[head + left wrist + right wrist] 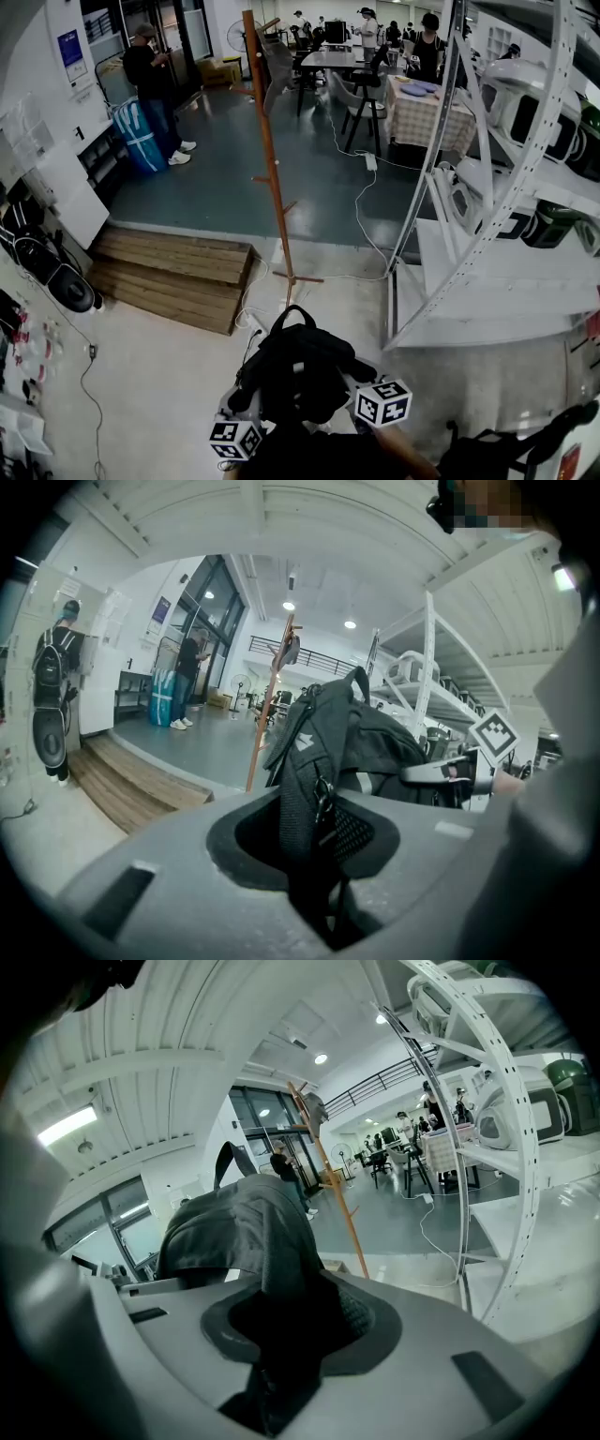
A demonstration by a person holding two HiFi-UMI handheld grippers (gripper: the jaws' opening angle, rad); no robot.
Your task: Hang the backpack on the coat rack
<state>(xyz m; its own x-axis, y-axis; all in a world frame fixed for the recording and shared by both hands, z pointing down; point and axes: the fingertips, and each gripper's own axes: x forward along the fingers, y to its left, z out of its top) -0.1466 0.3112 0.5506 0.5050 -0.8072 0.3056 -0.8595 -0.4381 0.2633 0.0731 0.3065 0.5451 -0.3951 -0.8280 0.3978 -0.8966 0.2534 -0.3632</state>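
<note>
1. The left gripper (319, 883) has its jaws closed on a black strap of the backpack (298, 370). The strap, with mesh padding and a small metal ring, runs down into the gap between them.
2. The right gripper (277, 1372) is likewise clamped on a fold of the backpack's dark fabric, which fills the space between its jaws.
3. In the head view the backpack hangs between the two grippers, held off the floor (159, 375) just ahead of the person. Its top loop handle stands upright, and the two marker cubes sit at its lower left and lower right.
4. The floor below is pale and speckled, and a white cable (361, 216) trails across it.
5. The coat rack (270, 159), a tall thin wooden pole with short pegs and a cross foot, stands straight beyond the backpack and apart from it.
6. A low wooden platform (173, 272) lies left of the rack's foot, and white shelving (487, 234) rises on the right.
7. Farther off the floor is dark blue-grey. There a person (150, 75) stands beside a blue bag (139, 136), and a table (427, 108) with a checked cloth sits among chairs.
</note>
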